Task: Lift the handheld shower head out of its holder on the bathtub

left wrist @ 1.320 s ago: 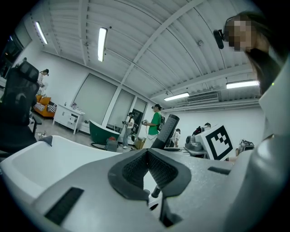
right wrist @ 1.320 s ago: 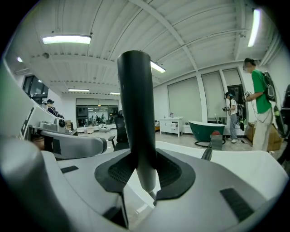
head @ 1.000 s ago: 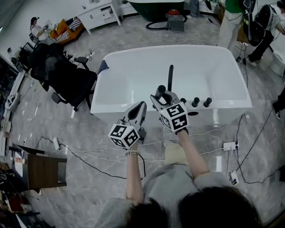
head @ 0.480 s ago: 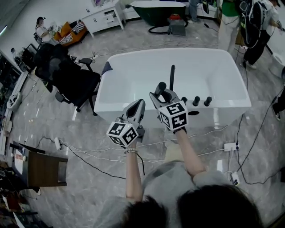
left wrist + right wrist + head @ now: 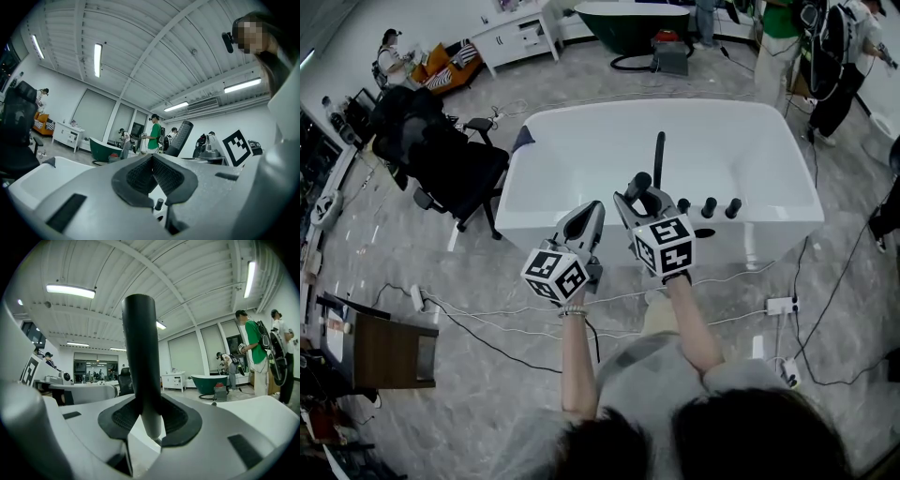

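Both grippers have risen slightly over the near rim of the bathtub since a second ago. The right gripper has its jaws clamped on the handle of the black shower head, held upright just above that rim. The left gripper sits just beside it, jaws closed together on nothing.

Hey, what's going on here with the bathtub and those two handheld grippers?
A person stands at a white bathtub with a gripper in each hand. The right gripper has its fingers closed on the black handheld shower head, held upright over the tub's near rim beside the black knobs. The left gripper is shut and empty, hovering alongside. A dark opening on the rim looks like the emptied holder, though that is hard to confirm.
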The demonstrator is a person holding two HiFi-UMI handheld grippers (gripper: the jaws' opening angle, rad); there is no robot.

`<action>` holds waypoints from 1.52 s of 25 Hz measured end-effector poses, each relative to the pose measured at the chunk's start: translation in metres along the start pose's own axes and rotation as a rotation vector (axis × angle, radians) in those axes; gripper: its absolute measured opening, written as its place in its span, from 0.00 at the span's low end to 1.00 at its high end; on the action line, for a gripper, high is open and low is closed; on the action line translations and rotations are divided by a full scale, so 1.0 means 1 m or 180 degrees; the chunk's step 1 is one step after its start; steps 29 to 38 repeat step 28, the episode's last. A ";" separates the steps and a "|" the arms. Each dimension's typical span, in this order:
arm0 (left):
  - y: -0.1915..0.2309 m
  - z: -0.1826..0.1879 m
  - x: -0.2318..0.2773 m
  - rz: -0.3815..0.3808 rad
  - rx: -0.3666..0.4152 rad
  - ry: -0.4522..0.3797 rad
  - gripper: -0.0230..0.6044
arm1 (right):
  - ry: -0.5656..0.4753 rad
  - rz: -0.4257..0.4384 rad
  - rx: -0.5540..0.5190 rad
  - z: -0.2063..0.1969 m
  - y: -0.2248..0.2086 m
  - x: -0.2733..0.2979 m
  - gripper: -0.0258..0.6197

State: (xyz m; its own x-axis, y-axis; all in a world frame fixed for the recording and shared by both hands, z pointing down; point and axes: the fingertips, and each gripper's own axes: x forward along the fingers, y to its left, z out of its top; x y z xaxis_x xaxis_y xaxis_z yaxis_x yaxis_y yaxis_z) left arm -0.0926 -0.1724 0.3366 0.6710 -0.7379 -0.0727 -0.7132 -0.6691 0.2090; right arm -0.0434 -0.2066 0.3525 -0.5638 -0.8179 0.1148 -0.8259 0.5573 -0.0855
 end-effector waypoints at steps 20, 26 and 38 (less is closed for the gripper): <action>-0.019 0.000 0.011 -0.0039 0.0103 0.0052 0.04 | -0.0109 0.0042 -0.0074 0.011 -0.007 -0.015 0.24; -0.022 -0.002 0.014 -0.0046 0.0111 0.0070 0.04 | -0.0119 0.0065 -0.0052 0.011 -0.009 -0.016 0.25; -0.023 -0.003 0.015 -0.0048 0.0111 0.0074 0.04 | -0.0125 0.0078 -0.0054 0.011 -0.009 -0.017 0.24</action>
